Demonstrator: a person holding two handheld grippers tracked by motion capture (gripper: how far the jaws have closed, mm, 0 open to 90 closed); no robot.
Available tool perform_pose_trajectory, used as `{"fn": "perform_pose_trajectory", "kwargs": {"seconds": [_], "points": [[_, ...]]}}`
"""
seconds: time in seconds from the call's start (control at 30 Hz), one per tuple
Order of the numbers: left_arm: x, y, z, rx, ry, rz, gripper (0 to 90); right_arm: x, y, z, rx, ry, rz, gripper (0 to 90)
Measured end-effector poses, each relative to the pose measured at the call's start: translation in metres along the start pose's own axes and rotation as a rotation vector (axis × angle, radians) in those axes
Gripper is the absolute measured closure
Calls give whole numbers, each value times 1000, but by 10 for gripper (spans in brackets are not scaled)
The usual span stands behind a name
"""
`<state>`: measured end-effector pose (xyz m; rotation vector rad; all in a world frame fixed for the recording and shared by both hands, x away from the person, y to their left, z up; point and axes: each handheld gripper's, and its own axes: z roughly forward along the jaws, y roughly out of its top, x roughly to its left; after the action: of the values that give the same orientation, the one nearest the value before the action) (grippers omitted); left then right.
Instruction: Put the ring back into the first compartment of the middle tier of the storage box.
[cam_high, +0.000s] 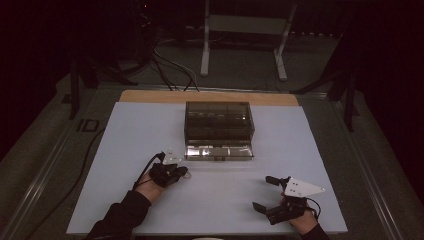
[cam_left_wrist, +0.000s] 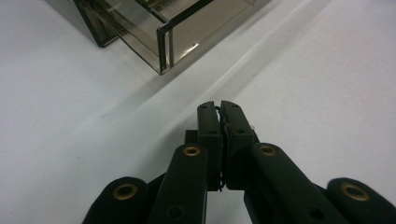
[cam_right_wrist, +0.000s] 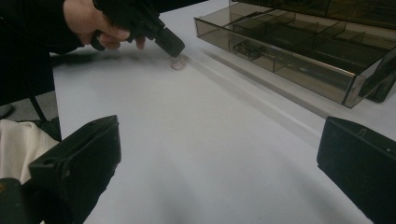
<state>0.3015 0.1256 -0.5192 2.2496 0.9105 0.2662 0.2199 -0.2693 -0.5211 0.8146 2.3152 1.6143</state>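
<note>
A smoky clear drawer box (cam_high: 219, 120) stands at the middle of the white board. Its bottom drawer (cam_high: 218, 151) is pulled out toward me, and its divided compartments (cam_right_wrist: 289, 51) hold a small metal part. My left gripper (cam_high: 184, 172) is low on the board, just left of the drawer's front corner (cam_left_wrist: 163, 42). Its jaws (cam_left_wrist: 219, 105) are pressed together, their tips on a small pale pinkish round piece (cam_right_wrist: 177, 63) that lies against the board. My right gripper (cam_high: 261, 192) hovers near the front right, wide open (cam_right_wrist: 219, 135) and holding nothing.
The white board (cam_high: 150, 125) covers a wooden table whose back edge (cam_high: 210, 96) shows behind the box. A cable (cam_high: 90, 150) runs along the floor at the left. White frame legs (cam_high: 205, 50) stand beyond the table. A white cloth (cam_right_wrist: 18, 144) lies by the front edge.
</note>
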Motion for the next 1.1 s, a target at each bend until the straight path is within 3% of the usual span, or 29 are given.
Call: {"fn": "perform_pose_trajectory", "kwargs": {"seconds": [0.37, 1.1], "points": [[-3, 3, -10, -22, -18, -5, 900, 0, 0, 0, 2, -1, 1, 0], [-9, 16, -27, -53, -34, 30, 900, 0, 0, 0, 3, -3, -2, 0]]}}
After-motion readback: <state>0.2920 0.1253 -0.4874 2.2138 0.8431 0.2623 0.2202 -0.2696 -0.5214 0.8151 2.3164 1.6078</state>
